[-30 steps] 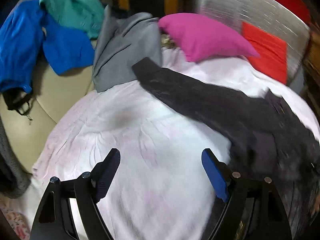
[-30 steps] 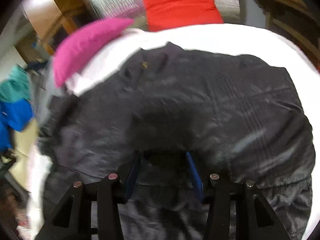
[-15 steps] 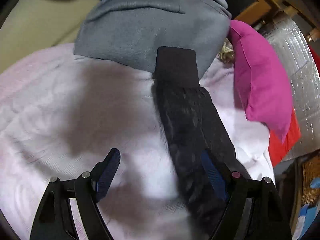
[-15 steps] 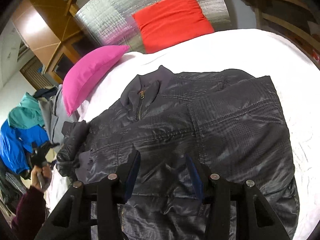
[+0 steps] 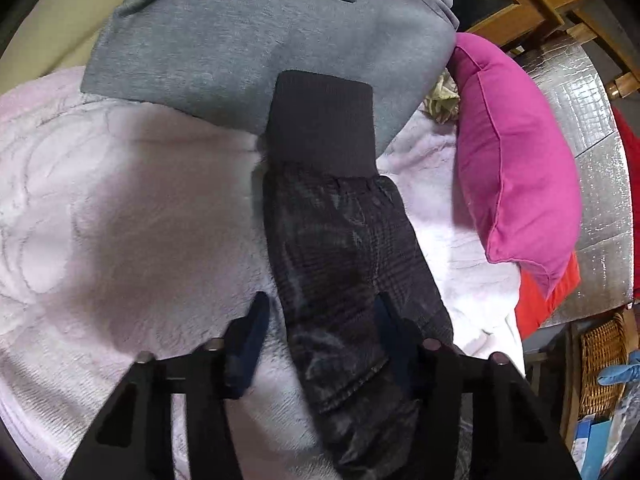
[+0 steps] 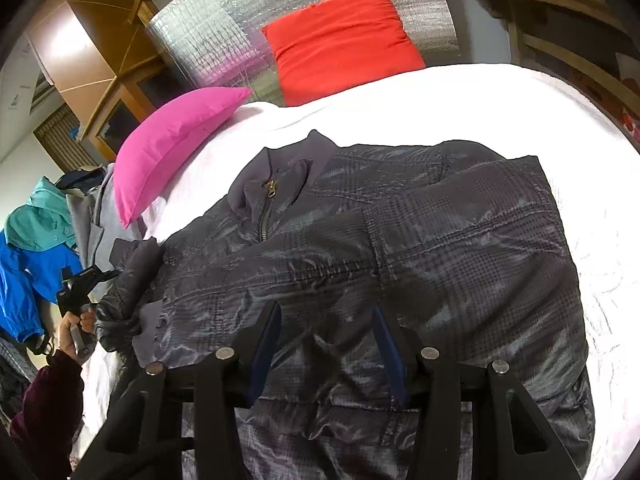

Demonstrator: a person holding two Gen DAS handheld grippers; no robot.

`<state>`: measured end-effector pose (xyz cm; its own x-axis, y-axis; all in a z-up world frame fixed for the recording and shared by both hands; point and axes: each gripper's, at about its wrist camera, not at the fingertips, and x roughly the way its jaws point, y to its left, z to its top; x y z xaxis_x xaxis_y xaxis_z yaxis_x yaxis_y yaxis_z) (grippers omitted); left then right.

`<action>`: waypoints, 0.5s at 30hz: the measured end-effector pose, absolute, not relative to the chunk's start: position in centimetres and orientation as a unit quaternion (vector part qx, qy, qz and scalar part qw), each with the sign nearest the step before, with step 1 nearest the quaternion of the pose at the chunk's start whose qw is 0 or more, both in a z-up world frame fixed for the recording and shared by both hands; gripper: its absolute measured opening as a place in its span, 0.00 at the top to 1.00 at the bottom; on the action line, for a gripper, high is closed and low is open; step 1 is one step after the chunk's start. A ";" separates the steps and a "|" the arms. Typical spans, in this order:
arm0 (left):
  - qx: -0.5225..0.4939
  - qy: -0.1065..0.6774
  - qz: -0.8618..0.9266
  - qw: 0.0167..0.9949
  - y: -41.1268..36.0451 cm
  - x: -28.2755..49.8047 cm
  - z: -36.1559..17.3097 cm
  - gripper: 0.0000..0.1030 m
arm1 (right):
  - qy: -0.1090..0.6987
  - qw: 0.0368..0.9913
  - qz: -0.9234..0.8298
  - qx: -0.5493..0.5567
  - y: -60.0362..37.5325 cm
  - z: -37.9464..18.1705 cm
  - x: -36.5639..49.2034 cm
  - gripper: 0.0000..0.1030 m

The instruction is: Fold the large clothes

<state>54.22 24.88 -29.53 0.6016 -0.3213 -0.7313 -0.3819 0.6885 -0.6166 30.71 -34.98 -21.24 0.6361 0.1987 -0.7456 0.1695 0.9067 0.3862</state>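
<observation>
The jacket (image 6: 360, 264) lies face up across the white bed (image 6: 500, 96), zipped, collar toward the pink pillow (image 6: 172, 148), with one sleeve already folded over its chest. Start at your left: a second ago your left gripper (image 5: 320, 316) hung over bare blanket, well short of the outstretched sleeve (image 5: 340, 240); now it has swung in and dropped until its fingers (image 5: 256, 320) straddle that sleeve below the ribbed cuff (image 5: 322, 124), which rests on a grey sweatshirt (image 5: 260, 40). Those fingers have just been closing, with the sleeve between them, but a strip of blanket shows beside the left one, so I'd say they aren't pinching yet. That suggests this sleeve is next to fold. Your right gripper (image 6: 326, 332) has barely shifted over the jacket's lower front, fingers half spread; whether they pinch cloth I cannot tell.
</observation>
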 end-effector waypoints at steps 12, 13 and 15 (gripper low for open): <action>-0.315 0.404 -0.026 0.859 19.4 52.3 -20.1 0.95 | 0.391 0.889 -0.012 0.239 -36.6 -19.9 30.2 0.50; -0.300 0.399 -0.039 0.866 18.0 51.7 -18.3 0.95 | 0.387 0.889 -0.013 0.244 -36.9 -19.6 30.0 0.50; -0.282 0.391 -0.063 0.874 15.8 50.7 -15.9 0.95 | 0.377 0.890 -0.016 0.254 -37.4 -19.1 29.6 0.50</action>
<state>50.67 15.80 -15.95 0.6866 -0.3310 -0.6473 -0.1098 0.8330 -0.5423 29.64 -37.45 -19.14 0.7147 0.1625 -0.6803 0.2212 0.8702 0.4402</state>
